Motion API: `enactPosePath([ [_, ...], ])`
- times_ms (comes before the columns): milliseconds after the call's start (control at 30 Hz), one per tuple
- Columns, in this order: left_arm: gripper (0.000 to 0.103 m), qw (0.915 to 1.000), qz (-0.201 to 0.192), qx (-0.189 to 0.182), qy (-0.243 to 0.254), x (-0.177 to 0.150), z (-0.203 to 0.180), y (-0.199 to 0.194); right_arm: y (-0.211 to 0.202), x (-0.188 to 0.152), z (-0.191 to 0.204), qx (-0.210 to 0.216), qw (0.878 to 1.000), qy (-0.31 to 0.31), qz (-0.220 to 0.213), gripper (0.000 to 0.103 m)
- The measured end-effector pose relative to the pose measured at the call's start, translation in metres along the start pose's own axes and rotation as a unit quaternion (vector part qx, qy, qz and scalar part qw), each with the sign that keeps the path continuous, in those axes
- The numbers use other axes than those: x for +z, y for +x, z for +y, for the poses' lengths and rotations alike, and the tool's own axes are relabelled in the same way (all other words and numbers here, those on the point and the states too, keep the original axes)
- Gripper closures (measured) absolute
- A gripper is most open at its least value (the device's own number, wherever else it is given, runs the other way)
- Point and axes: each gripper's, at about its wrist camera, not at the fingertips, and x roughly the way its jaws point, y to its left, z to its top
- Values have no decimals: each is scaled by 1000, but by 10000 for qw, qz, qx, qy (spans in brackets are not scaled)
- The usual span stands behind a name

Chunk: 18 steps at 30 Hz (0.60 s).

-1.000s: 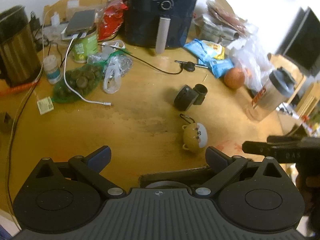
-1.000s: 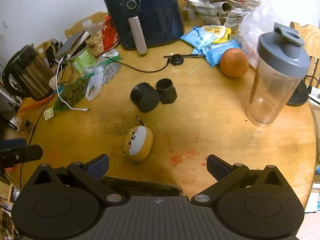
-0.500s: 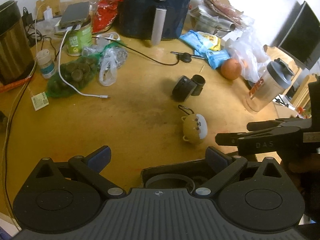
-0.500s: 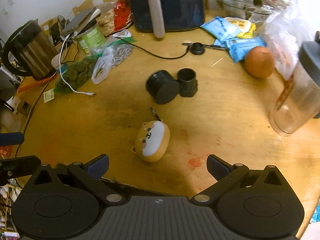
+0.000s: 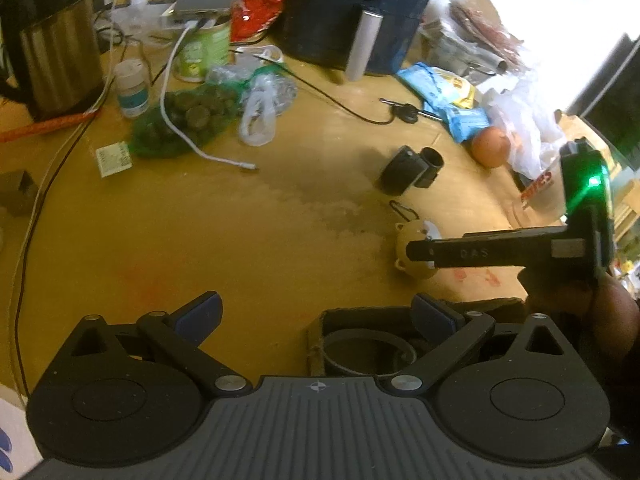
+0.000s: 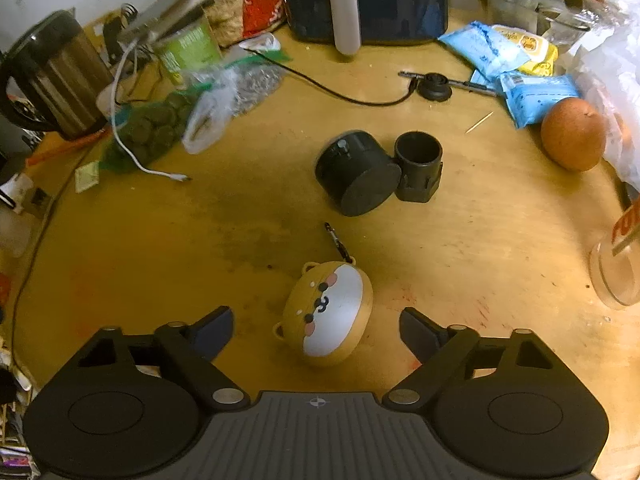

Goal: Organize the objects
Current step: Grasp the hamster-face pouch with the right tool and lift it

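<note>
A yellow dog-face case [image 6: 328,314] with a clip lies on the round wooden table [image 6: 200,248], between the fingers of my open right gripper [image 6: 316,328], which hovers just over it. The case also shows in the left wrist view [image 5: 416,254], partly hidden behind the right gripper's finger [image 5: 472,254]. Two black cylindrical parts [image 6: 360,178] lie just beyond the case. My left gripper [image 5: 316,314] is open and empty above the table's near edge, over a brown box holding a dark ring [image 5: 364,350].
A black air fryer [image 5: 360,12], kettle [image 5: 48,40], green can [image 5: 204,48], bagged items [image 5: 188,116], white cable [image 5: 192,144], blue snack packs [image 6: 508,64], an orange [image 6: 572,134] and a clear shaker cup [image 6: 620,268] crowd the table's far and right sides.
My right gripper has moved forward and down until the dog-face case sits between its fingers. The left gripper has drawn back a little, with the right gripper now crossing its view.
</note>
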Motion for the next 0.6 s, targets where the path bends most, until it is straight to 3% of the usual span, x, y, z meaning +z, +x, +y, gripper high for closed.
enactPosePath([
  [600,0,9995,5,59,-305,-9,17,-6,37,15,17,-279,9965,-777,162,32],
])
